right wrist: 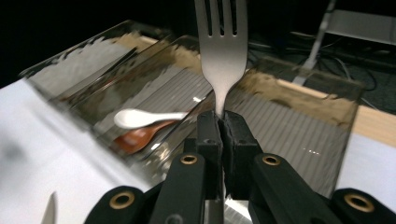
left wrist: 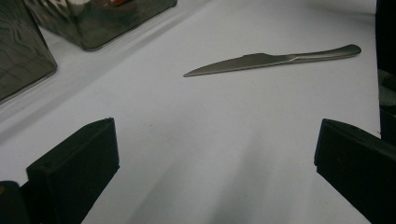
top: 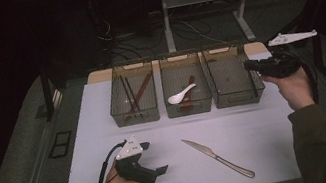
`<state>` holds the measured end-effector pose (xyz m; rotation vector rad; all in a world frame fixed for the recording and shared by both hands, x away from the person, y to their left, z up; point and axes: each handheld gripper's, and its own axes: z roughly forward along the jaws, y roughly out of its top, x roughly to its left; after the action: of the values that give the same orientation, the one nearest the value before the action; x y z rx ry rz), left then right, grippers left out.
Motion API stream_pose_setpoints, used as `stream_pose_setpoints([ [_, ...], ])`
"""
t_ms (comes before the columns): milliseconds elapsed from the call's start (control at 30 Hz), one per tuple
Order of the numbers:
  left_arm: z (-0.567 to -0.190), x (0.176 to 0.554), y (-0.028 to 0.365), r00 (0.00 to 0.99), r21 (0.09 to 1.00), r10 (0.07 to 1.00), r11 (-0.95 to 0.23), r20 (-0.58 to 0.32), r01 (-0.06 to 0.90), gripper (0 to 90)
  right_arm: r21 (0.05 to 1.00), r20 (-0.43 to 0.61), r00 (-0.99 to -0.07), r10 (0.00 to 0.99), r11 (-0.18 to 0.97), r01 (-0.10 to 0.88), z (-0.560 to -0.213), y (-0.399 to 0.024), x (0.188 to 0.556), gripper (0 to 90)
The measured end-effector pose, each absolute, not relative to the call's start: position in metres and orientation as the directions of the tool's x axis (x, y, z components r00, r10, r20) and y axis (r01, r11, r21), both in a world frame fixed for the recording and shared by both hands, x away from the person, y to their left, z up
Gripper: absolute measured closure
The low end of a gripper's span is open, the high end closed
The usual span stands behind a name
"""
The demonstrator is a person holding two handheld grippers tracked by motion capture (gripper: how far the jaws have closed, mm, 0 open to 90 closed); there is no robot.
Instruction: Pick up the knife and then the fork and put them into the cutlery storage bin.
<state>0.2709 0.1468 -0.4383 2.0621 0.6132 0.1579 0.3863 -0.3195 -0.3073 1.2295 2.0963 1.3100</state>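
While the sorting goes on, the right hand-held gripper (right wrist: pixel 222 122) is clamped on the neck of a fork (right wrist: pixel 222 42), tines forward, above the right bin (top: pixel 233 81), presumably its slot, seemingly bare. Left hand-held gripper (left wrist: pixel 215 158): jaws wide apart, nothing between them, resting on the tabletop (top: pixel 175 170), facing the knife (top: pixel 218 158), likely next. Left bin (top: pixel 133 99): chopsticks, dark and reddish. Middle bin (top: pixel 186 90): white spoon (right wrist: pixel 144 116) lying over a brown one (right wrist: pixel 140 137). Cutlery appears grouped by kind.
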Motion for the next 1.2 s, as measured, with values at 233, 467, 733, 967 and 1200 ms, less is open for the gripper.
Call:
stream_pose_setpoints([
  [233, -0.439, 0.271, 0.146, 0.866, 0.830, 0.481, -0.421, -0.137, 0.365, 0.0, 0.863, 0.144, -0.490, 0.860, 0.133, 0.487, -0.309, -0.330, 0.416, 86.4],
  [467, -0.439, 0.270, 0.145, 0.870, 0.826, 0.478, -0.436, -0.124, 0.357, 0.0, 0.839, 0.136, -0.446, 0.884, 0.137, 0.526, -0.332, -0.333, 0.442, 86.4],
  [733, -0.440, 0.270, 0.144, 0.874, 0.824, 0.470, -0.444, -0.119, 0.351, 0.0, 0.764, 0.109, -0.399, 0.910, 0.180, 0.620, -0.357, -0.331, 0.459, 86.4],
  [967, -0.440, 0.269, 0.143, 0.873, 0.825, 0.472, -0.440, -0.125, 0.356, 0.0, 0.719, 0.100, -0.425, 0.899, 0.230, 0.656, -0.367, -0.325, 0.462, 86.5],
  [1200, -0.441, 0.270, 0.143, 0.873, 0.822, 0.472, -0.443, -0.126, 0.358, 0.0, 0.683, 0.096, -0.440, 0.893, 0.263, 0.681, -0.376, -0.322, 0.463, 86.4],
])
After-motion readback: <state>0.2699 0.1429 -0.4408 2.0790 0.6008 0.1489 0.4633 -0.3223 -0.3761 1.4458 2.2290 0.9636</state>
